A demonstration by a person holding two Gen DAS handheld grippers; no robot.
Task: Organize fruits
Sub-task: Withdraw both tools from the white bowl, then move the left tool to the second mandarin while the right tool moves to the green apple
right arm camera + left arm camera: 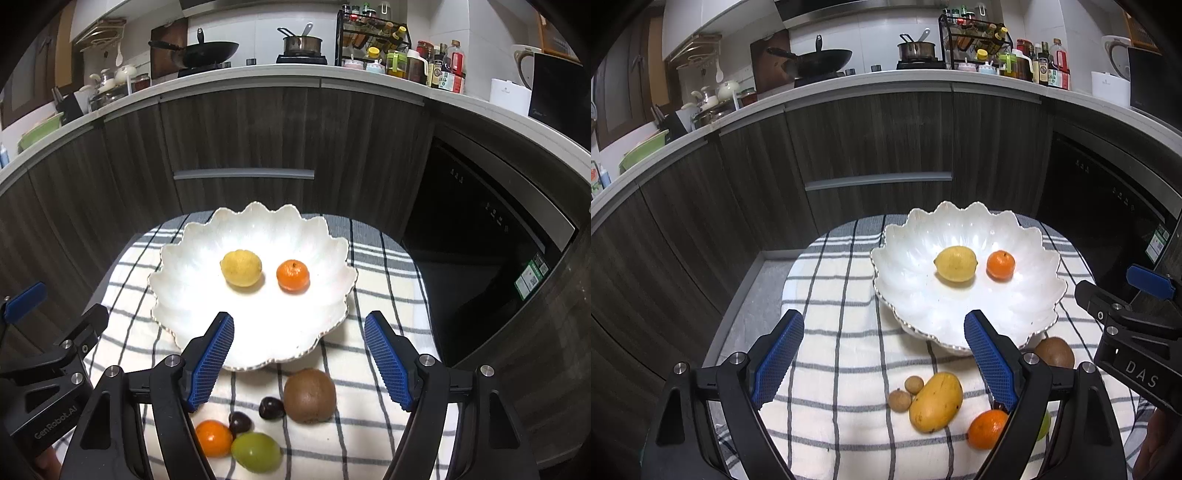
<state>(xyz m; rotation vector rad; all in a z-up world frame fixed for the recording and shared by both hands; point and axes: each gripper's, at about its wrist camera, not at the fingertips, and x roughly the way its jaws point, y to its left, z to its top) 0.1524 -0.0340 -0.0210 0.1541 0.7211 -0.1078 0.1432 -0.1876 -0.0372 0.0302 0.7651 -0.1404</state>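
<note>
Both tools hang open and empty over the worktop's near edge, the left tool (882, 365) above the mango (936, 402), the right tool (299, 362) above the kiwi (309, 395); best straddle each squarely, then lift into the bowl (184, 295).

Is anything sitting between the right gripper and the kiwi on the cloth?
Nothing visible does. The right gripper is open above the kiwi, with bare checked cloth around it. The nearest dark fruit lies just left.
</note>
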